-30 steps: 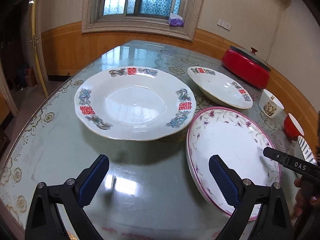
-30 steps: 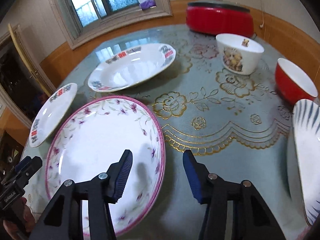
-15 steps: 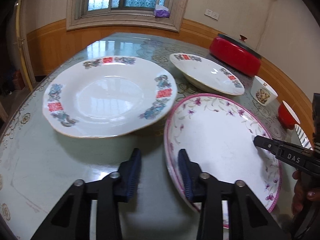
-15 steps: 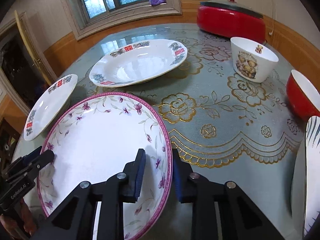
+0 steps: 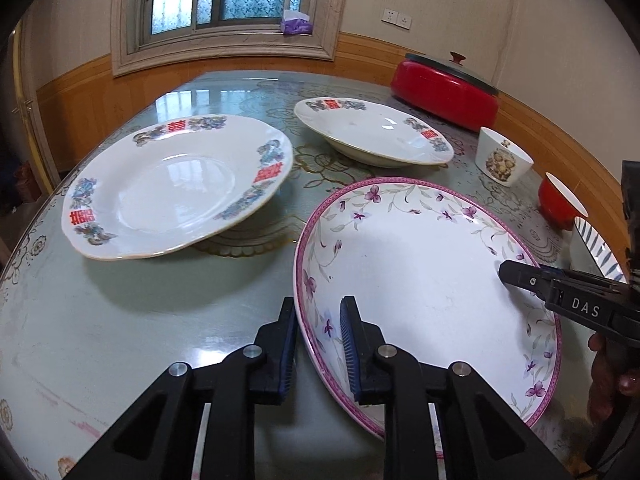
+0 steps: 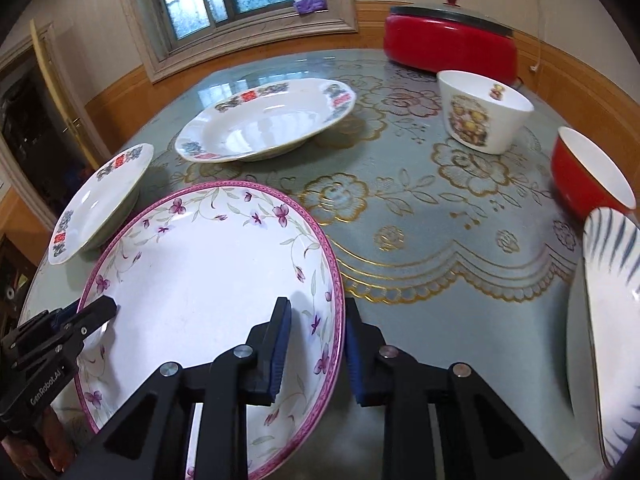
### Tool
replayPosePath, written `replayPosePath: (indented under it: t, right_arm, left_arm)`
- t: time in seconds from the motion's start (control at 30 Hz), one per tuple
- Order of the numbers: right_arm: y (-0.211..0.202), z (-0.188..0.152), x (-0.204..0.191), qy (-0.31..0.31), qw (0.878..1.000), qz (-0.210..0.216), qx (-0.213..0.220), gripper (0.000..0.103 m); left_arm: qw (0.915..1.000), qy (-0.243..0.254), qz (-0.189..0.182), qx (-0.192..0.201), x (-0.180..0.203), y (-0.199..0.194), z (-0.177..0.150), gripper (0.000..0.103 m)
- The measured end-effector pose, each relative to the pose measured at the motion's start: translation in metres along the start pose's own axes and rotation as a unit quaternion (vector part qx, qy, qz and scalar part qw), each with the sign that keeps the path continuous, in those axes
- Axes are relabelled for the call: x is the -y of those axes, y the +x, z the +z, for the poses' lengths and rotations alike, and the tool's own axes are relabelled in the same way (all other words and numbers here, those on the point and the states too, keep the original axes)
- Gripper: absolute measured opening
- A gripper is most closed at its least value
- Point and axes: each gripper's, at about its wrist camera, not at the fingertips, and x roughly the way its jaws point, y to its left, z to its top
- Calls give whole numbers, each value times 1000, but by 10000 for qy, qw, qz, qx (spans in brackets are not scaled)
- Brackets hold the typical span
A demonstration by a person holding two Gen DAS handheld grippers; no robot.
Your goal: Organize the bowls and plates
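Observation:
A white plate with a pink rim and purple flowers [image 5: 420, 272] [image 6: 200, 280] lies on the table. My left gripper [image 5: 318, 340] straddles the plate's left rim; its jaws are closing, and the blue pads sit against the rim, one inside and one outside. On the opposite edge, my right gripper [image 6: 316, 332] is shut on the right rim in the same way. Each view also shows the other gripper's fingers [image 5: 520, 276] [image 6: 96, 312] at the far side of the plate.
Two white plates with red characters [image 5: 160, 184] [image 5: 372, 132] sit behind it. To the right are a white picture bowl [image 6: 480, 116], a red bowl [image 6: 588, 176], a blue-striped dish [image 6: 612, 320] and a red lidded pot [image 6: 448, 44]. The table's edge [image 5: 24, 264] curves at left.
The left gripper moved right to the flowered plate's rim and went from wide open to nearly shut around it. The right gripper closed on the opposite rim and stayed in place.

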Motion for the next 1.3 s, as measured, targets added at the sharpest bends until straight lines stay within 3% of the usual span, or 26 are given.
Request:
replayPosePath:
  t: [0.37, 0.87, 1.3]
  right_arm:
    - [-3, -5, -1, 117, 9998, -133, 99, 25]
    - [-4, -6, -1, 154, 9998, -83, 22, 28]
    - [-18, -18, 4, 276, 9996, -62, -5, 19]
  left_arm:
    - [10000, 15, 9, 37, 2, 1, 0, 22]
    - [9995, -7, -308, 1, -8, -5, -1, 22]
    - [9991, 225, -343, -56, -4, -11, -10, 21]
